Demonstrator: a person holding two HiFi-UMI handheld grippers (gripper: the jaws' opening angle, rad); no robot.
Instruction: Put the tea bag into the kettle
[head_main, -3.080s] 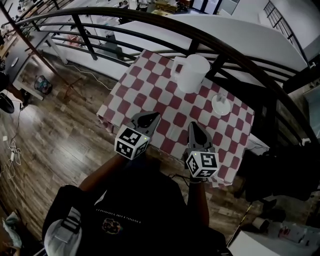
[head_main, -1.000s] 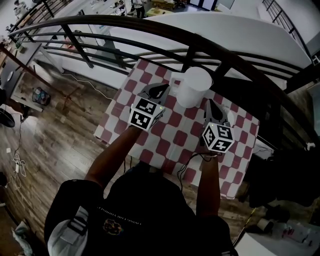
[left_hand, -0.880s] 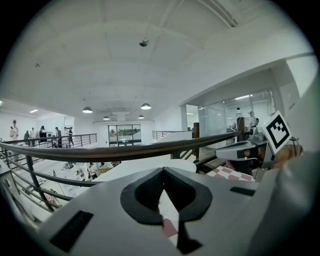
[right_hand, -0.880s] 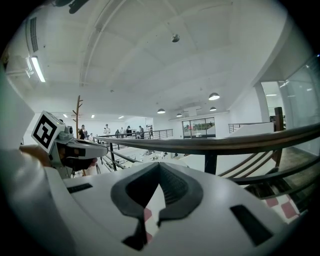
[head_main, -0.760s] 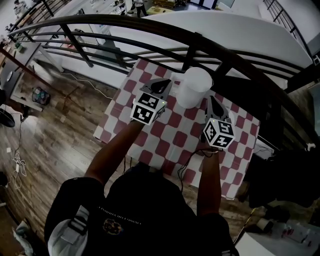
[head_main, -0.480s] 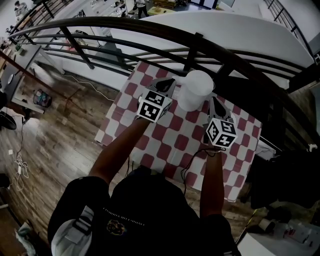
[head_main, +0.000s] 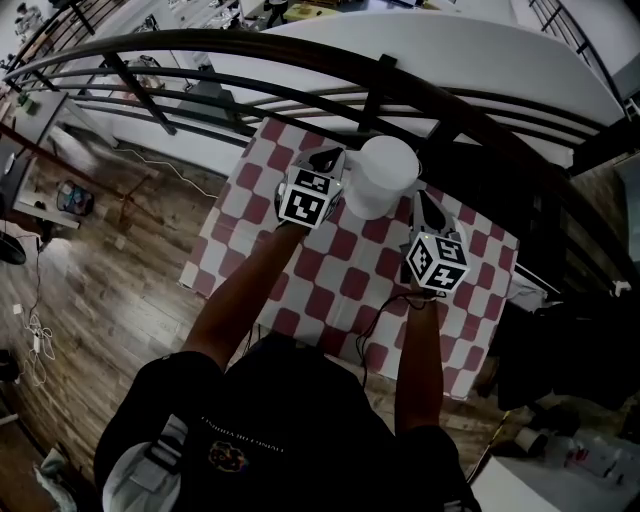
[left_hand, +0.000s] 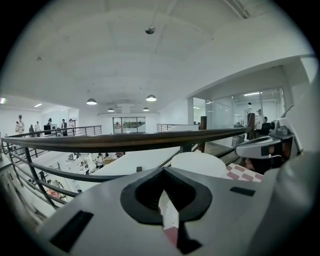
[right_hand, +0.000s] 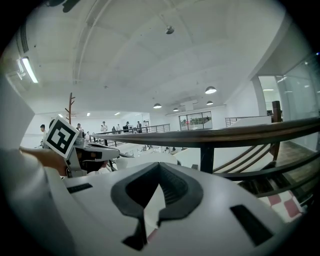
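Observation:
A white kettle (head_main: 380, 176) with a domed lid stands at the far side of the red-and-white checked table (head_main: 330, 280). My left gripper (head_main: 327, 158) is shut and empty, its tip just left of the kettle; its own view shows the kettle's lid (left_hand: 199, 163) close ahead to the right. On the kettle's other side, a little nearer to me, my right gripper (head_main: 423, 206) is also shut with nothing in it. The kettle's lid (right_hand: 142, 158) and the left gripper (right_hand: 95, 150) show in the right gripper view. No tea bag shows in any view.
A dark curved railing (head_main: 400, 90) runs right behind the table's far edge, close to the kettle. Wooden floor (head_main: 110, 270) lies to the left of the table. Dark clutter (head_main: 560, 350) stands at the table's right.
Both grippers have moved from the table's near edge to the far side. The left has come up beside the kettle; the right has moved less.

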